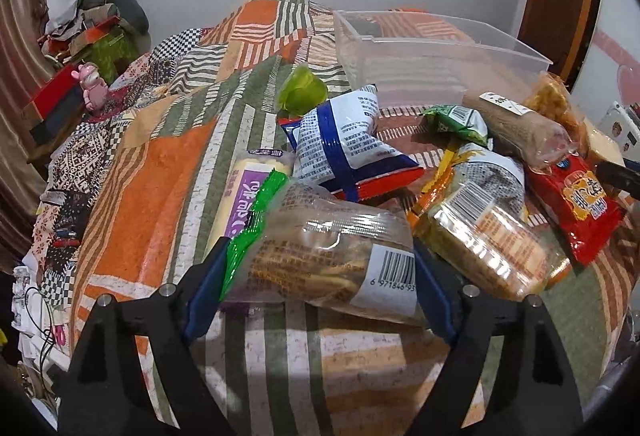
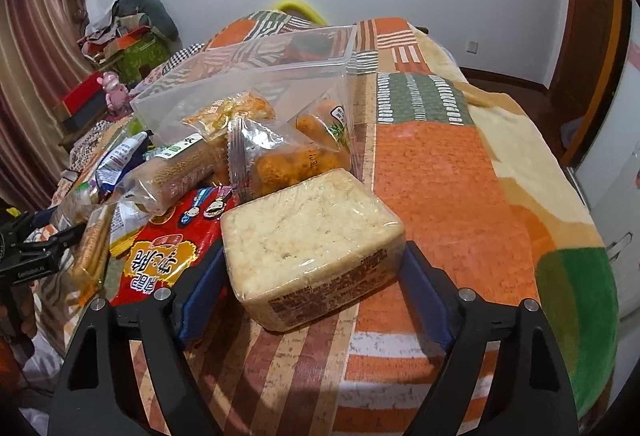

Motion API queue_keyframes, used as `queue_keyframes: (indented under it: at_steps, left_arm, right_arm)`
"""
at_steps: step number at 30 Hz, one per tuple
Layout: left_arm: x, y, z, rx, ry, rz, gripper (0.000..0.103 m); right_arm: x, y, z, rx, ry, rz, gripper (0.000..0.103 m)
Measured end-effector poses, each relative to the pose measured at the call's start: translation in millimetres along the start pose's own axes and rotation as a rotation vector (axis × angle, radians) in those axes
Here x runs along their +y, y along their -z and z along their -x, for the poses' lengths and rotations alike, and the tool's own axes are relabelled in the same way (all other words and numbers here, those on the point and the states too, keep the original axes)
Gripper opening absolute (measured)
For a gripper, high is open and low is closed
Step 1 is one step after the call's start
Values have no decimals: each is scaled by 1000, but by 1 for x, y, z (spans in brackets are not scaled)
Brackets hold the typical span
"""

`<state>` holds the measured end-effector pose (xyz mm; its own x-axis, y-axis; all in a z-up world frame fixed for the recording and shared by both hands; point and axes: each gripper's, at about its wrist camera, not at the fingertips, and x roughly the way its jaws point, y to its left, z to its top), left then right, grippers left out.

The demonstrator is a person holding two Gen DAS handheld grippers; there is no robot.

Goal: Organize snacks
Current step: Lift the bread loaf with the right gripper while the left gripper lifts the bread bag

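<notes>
Beyond snack heap, clear rectangular plastic bin (image 2: pixel 256 76); right gripper (image 2: pixel 314 278) clamps pale crumbly plastic-wrapped block (image 2: pixel 308 232), nearer bin; left gripper (image 1: pixel 320 276) pinches clear-wrapped biscuit pack (image 1: pixel 320 256), long axis crosswise.

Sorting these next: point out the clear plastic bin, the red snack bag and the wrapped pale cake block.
clear plastic bin (image 1: pixel 460 48), left wrist view, near rim.
red snack bag (image 1: pixel 580 208), left wrist view, printed front.
wrapped pale cake block (image 2: pixel 308 224), right wrist view, top face.

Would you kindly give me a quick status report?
Left hand-held gripper shut on biscuit pack. Right hand-held gripper shut on wrapped cake block. Clear bin empty, snack pile in front.
</notes>
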<state>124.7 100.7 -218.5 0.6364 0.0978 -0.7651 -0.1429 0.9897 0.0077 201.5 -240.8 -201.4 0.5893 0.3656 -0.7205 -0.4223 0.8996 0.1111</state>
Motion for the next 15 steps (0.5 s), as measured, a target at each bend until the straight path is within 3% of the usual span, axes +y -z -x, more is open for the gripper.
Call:
queue_keyframes:
  at_steps: [7,15]
  left_arm:
    - [7,-4,23,-40,3,27,82]
    - [7,-36,56,-141,33,37,82]
  right_arm:
    - [-3,0,17,-35,18,-6,82]
    - [1,-19,40,-122,20,12,82]
